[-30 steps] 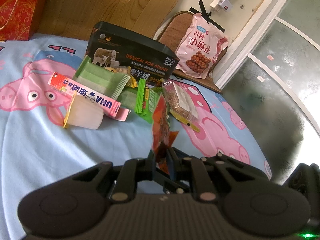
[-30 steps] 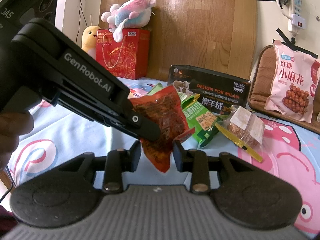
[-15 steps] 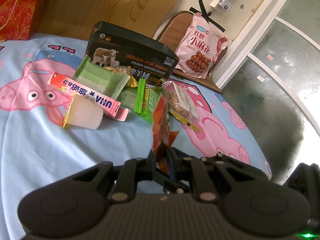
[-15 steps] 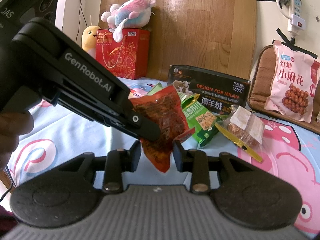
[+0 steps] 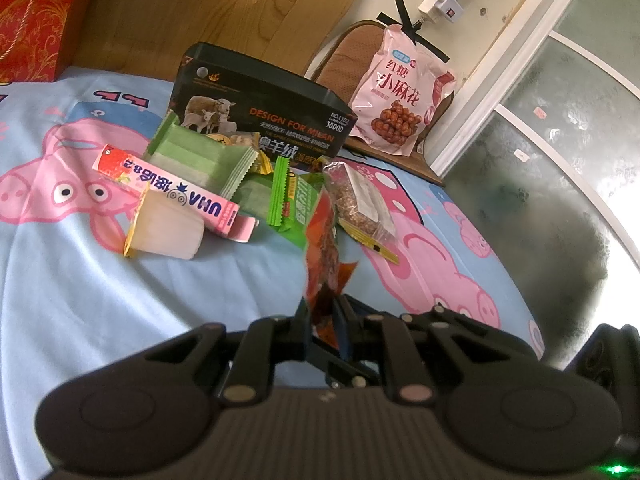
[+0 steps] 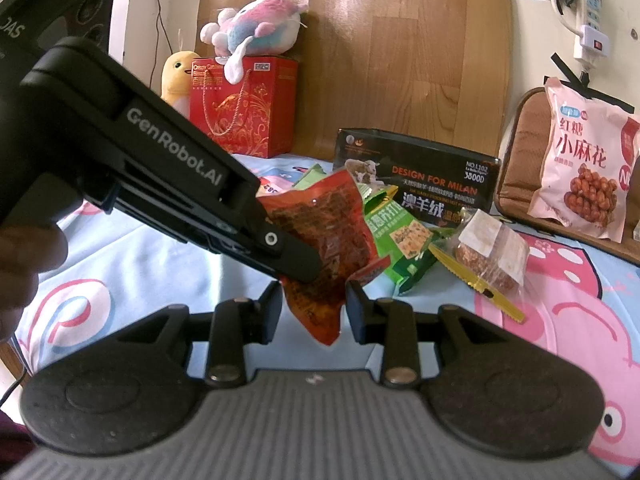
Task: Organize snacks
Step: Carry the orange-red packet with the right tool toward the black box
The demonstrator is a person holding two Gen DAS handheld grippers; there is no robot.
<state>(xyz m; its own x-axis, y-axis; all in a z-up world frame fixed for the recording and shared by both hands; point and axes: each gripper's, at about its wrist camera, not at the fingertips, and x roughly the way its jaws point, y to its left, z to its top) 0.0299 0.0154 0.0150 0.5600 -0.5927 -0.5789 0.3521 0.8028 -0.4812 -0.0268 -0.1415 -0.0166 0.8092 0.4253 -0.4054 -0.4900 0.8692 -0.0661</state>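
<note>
Midair, left gripper (image 5: 325,312) clamping its jaws on the red snack packet (image 6: 320,236) (held edge-on), packet's lower tip hanging between the right gripper's (image 6: 313,310) parted jaws, other snacks (image 5: 208,184) lying beyond on the bedsheet (image 5: 80,300).

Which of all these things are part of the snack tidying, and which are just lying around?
Part of the job:
red snack packet, pinched by the left gripper
right gripper, open around the packet's bottom
black box
green wafer pack
pink candy box
jelly cup

Just lying about:
plush fish
red gift bag
power strip
</note>
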